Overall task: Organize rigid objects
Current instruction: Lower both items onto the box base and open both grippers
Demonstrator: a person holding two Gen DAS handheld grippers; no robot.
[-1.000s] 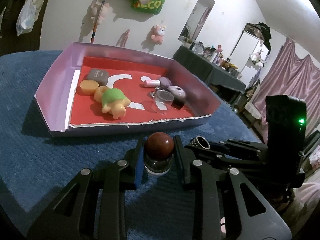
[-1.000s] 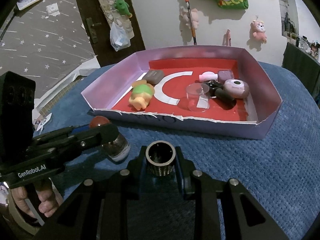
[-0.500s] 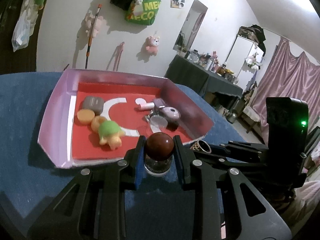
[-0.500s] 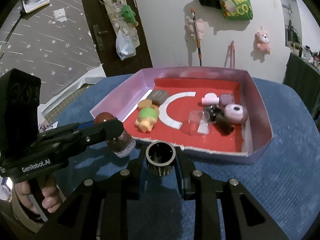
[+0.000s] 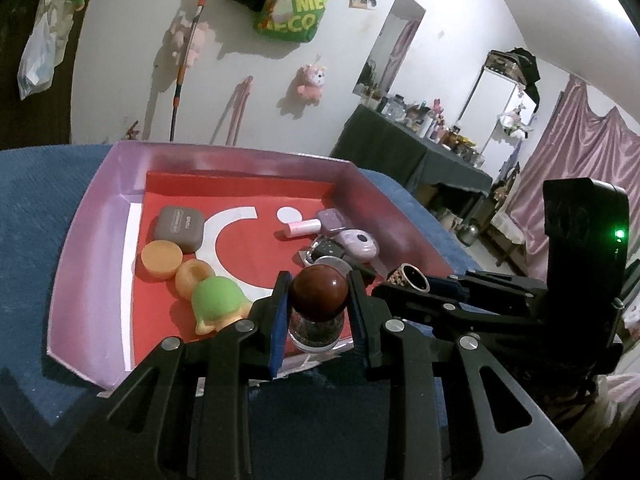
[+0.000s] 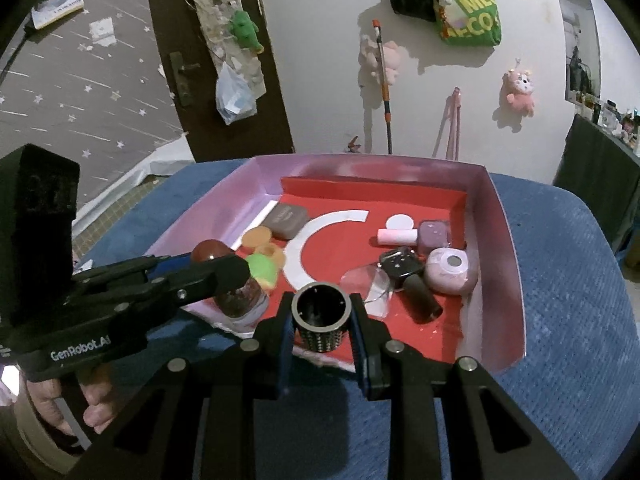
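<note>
L gripper (image 5: pixel 318 312) clamped on brown-capped bottle (image 5: pixel 318 306), R gripper (image 6: pixel 322 322) clamped on studded black cylinder (image 6: pixel 321 318); both over near edge of purple tray (image 6: pixel 508 264).

Both wrist cams look fwd, close over shared tray (image 5: pixel 92 264) (image 6: pixel 500 264).

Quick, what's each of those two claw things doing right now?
Left gripper: closed on the round-capped bottle.
Right gripper: closed on the black studded cup.
</note>
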